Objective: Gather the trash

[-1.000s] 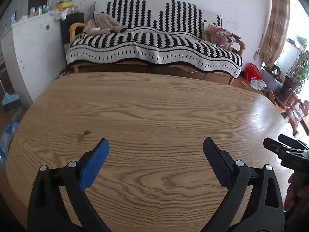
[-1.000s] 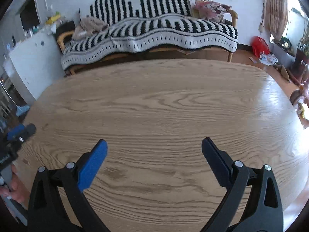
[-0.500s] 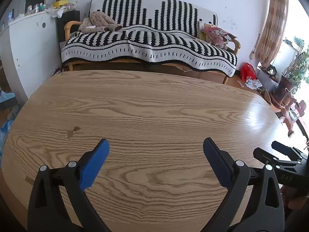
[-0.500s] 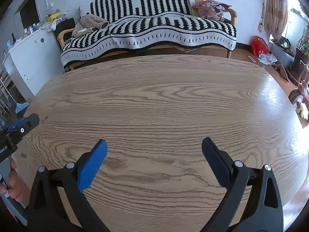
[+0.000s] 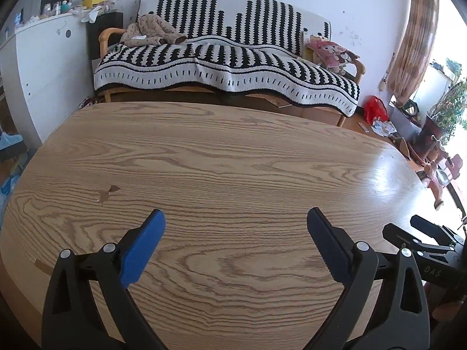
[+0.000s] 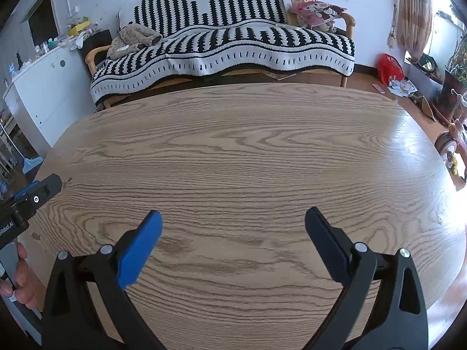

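I am holding the left gripper (image 5: 235, 245) over the wooden table (image 5: 221, 163) with its 2 blue-padded fingers (image 5: 143, 250) spread wide and gripping nothing. Ahead of it and to the left, a small brown chip mark (image 5: 108, 192) is showing on the tabletop. Beyond the far table edge, a sofa (image 5: 227, 58) under a black-and-white striped blanket is sitting against the wall, with a beige garment (image 5: 151, 30) lying on its left end and a pink cushion (image 5: 331, 54) on its right.

To the right, I am keeping the right gripper (image 6: 233, 240) level over the same table, jaws likewise wide apart and empty. Far ahead and to its right, on the floor past the sofa's end, a red bag (image 6: 389, 68) is standing, and scattered paper scraps (image 6: 401, 87) are lying just beside it; these crumpled white-and-printed bits are the only trash I am seeing. I cannot tell what the bag is holding.
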A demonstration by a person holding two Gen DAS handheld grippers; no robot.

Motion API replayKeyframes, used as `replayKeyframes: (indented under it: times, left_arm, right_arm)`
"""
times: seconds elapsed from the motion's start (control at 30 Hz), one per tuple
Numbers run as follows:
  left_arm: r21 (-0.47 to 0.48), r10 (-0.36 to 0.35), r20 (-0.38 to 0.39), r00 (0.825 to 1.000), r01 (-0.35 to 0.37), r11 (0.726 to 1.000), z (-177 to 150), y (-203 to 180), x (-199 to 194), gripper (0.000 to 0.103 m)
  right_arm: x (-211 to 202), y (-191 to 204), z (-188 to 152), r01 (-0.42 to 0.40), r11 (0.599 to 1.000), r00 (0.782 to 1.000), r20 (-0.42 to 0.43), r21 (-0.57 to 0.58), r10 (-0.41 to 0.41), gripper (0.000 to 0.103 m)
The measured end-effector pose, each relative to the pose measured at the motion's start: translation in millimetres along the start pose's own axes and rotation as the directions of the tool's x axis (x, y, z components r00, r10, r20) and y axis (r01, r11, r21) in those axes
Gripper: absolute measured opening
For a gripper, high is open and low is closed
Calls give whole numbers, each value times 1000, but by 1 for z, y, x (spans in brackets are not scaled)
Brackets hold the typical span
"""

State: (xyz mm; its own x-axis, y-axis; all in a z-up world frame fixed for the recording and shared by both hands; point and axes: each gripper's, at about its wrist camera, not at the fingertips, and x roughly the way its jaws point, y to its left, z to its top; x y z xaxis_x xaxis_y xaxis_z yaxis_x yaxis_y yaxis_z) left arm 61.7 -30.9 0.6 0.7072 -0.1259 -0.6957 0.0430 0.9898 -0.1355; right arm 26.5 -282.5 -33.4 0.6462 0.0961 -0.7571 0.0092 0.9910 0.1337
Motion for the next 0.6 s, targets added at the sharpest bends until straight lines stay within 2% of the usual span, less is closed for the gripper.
replayKeyframes:
  times: [0.6]
  left_arm:
    - [11, -2, -6, 1000, 3, 1000, -2, -5, 3, 95]
  right_arm:
    - [-2, -2, 2, -1, 1000, 1000, -3, -3, 1, 95]
